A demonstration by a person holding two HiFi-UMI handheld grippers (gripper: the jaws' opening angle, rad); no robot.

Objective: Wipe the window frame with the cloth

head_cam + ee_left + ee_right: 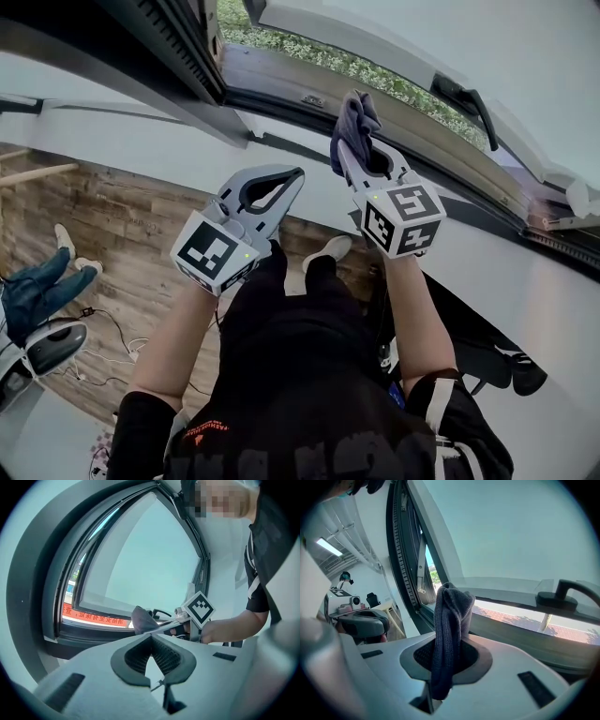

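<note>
From my station I see the right gripper (347, 152) raised toward the window frame (309, 101), its jaws clenched on the dark grey cloth (354, 124). In the right gripper view, the cloth (450, 616) stands as a folded strip between the jaws of the right gripper (449, 643). Its long axis runs along the jaws, from the throat up past the fingertips. The rounded folded end points out ahead at the frame's lower rail (520, 630), and a short tail hangs down behind the grip. I cannot tell whether the folded end touches the rail or sits just off it. The black window handle (562, 597) lies to the right of the cloth on the open sash. My left gripper (296, 175) is held lower and to the left, apart from the frame. In the left gripper view, its jaws (152, 635) are closed tip to tip with nothing between them. That view also catches the cloth (140, 619) against the sill.
</note>
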